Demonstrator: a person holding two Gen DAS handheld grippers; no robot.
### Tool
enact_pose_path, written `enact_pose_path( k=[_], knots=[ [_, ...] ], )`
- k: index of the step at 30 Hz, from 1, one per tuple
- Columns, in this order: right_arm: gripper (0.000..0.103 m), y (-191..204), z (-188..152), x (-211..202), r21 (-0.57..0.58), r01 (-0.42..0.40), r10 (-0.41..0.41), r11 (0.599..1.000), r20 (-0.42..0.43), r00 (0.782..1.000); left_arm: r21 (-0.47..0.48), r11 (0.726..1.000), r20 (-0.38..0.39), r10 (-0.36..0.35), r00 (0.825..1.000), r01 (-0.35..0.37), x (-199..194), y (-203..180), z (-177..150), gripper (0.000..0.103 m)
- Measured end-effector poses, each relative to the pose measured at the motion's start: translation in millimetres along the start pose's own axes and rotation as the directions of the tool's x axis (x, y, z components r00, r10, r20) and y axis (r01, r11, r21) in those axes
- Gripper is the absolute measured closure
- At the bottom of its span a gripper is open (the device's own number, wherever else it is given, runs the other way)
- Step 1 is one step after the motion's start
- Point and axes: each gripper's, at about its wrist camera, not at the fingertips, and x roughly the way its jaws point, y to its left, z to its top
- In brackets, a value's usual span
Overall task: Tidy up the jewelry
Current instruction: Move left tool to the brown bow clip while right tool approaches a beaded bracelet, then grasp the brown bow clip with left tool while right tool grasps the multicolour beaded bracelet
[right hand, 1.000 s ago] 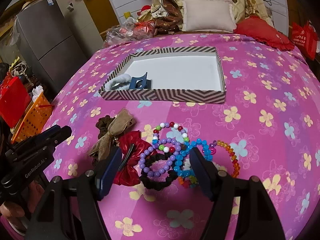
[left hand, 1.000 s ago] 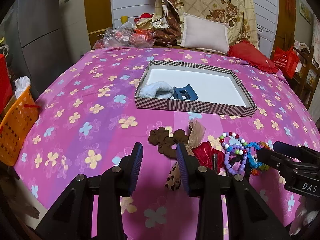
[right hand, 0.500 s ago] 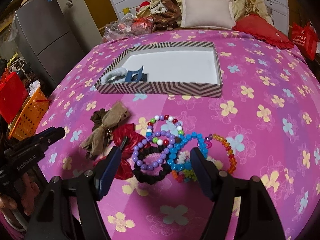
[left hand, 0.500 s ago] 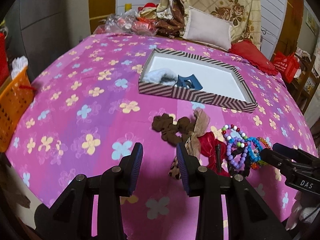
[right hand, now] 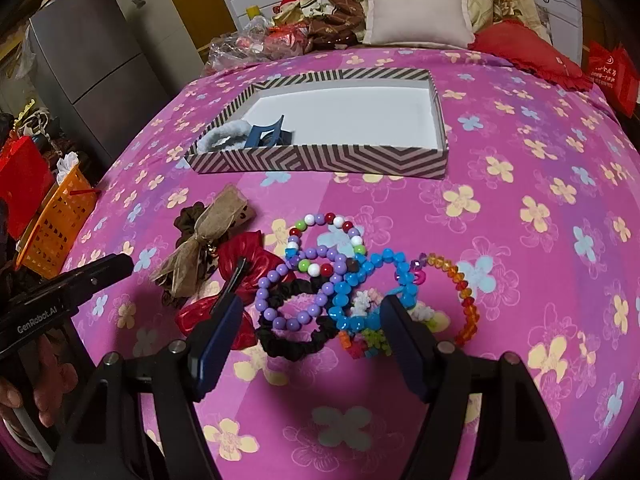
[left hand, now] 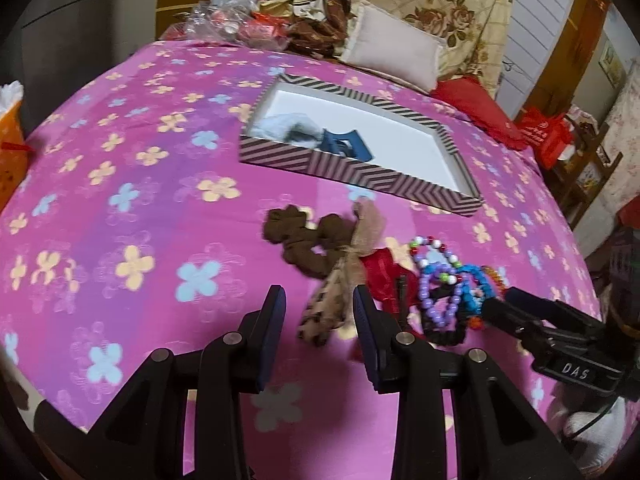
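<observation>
A heap of jewelry lies on the pink flowered bedspread: a brown scrunchie [left hand: 304, 236], a tan bow [right hand: 208, 232], a red bow [right hand: 244, 264], a purple bead bracelet [right hand: 280, 292], a black scrunchie [right hand: 288, 340] and blue beads [right hand: 360, 276]. My left gripper [left hand: 319, 300] hovers over the tan bow's spotted tail; its jaws are opening, and the tail shows between them untouched. My right gripper [right hand: 314, 308] stands open, straddling the black scrunchie and the beads. Behind the heap, the striped box [right hand: 320, 158] holds a blue hair claw [right hand: 266, 134] and a pale blue scrunchie [right hand: 224, 134].
An orange basket [right hand: 56, 216] stands off the bed's left edge, beside a grey fridge [right hand: 92, 52]. Pillows [right hand: 416, 12], a red cushion [right hand: 528, 52] and plastic bags [right hand: 248, 44] crowd the head of the bed. A person's hand [right hand: 24, 380] shows at lower left.
The left gripper has swung right, so the tan bow's tail now lies between its fingers instead of behind the right one. The right gripper has hardly moved.
</observation>
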Motion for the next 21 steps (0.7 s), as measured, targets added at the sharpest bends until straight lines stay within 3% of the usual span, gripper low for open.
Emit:
enact_pose_path(
  k=[8, 11, 18, 21],
  knots=[
    [0.029, 13.1, -6.1, 6.5, -0.08, -0.008, 0.006, 0.997, -0.025, 1.0, 0.03, 1.0, -0.038, -0.006, 0.999, 0.007, 17.8, -12.7, 0.5, 0.061],
    [0.037, 14.6, -10.1, 11.2, -0.105, -0.007, 0.003, 0.994, -0.041, 0.999, 0.036, 0.999, -0.044, 0.009, 0.999, -0.008, 23.4, -12.9, 1.1, 0.061],
    [0.041, 11.9, -4.5, 13.3, -0.104, -0.014, 0.013, 0.994, -0.015, 1.0, 0.043, 0.999, -0.056, 0.035, 0.998, -0.033, 36.6, -11.6, 6.1, 0.061],
    [0.049, 12.6, 5.0, 16.6, -0.126, -0.018, 0.017, 0.992, -0.007, 1.0, 0.043, 0.998, -0.064, 0.05, 0.997, -0.047, 43.8, -10.9, 8.2, 0.061]
  ],
)
